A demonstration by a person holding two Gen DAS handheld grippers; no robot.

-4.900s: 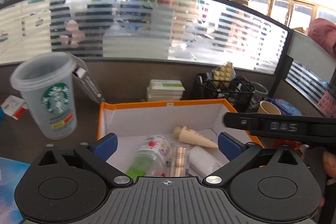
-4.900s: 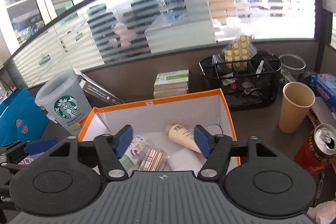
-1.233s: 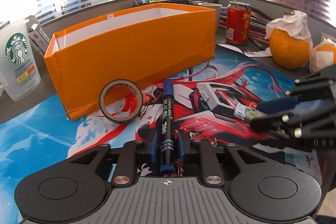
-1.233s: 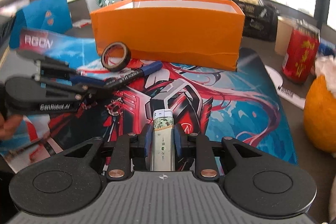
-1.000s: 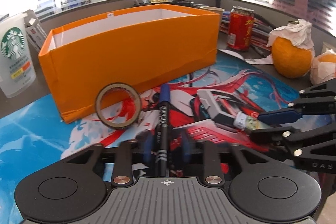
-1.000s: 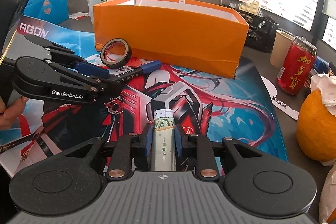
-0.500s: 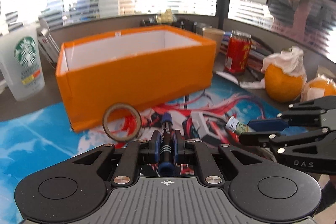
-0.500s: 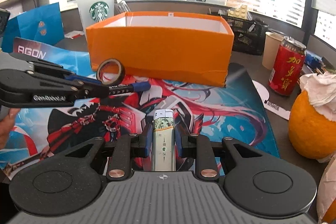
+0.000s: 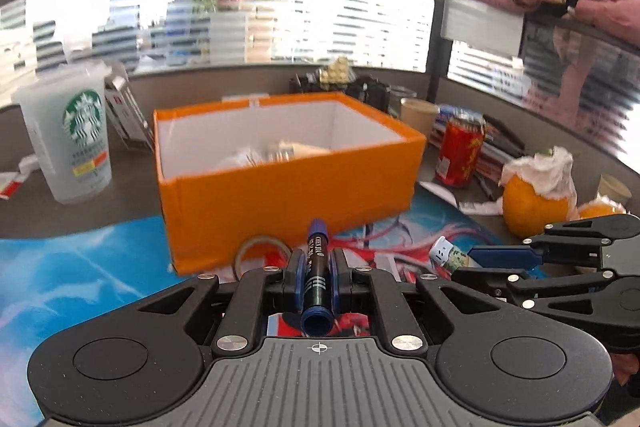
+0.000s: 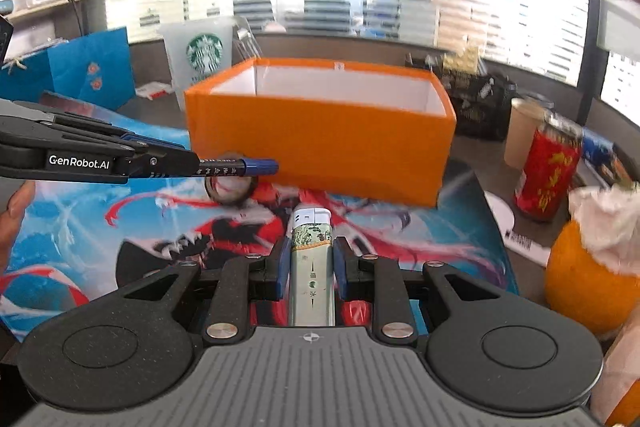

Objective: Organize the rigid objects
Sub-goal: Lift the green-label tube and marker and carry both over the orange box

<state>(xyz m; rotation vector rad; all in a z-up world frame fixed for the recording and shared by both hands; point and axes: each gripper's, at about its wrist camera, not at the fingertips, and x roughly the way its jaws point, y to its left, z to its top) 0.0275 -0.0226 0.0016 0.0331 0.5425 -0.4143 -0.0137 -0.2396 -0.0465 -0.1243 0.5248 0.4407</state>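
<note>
Between the left gripper's (image 9: 316,277) pressed-in fingers sits a slim black cylindrical marker (image 9: 317,269) with a blue cap, its printing unreadable. Beyond its tip stands the orange cardboard box (image 9: 288,183), white-lined. Right gripper (image 10: 308,263) pinches a glossy lighter (image 10: 311,267) — white-topped, floral-patterned — short of that box; "GenRobot.AI" marks the left tool.
</note>
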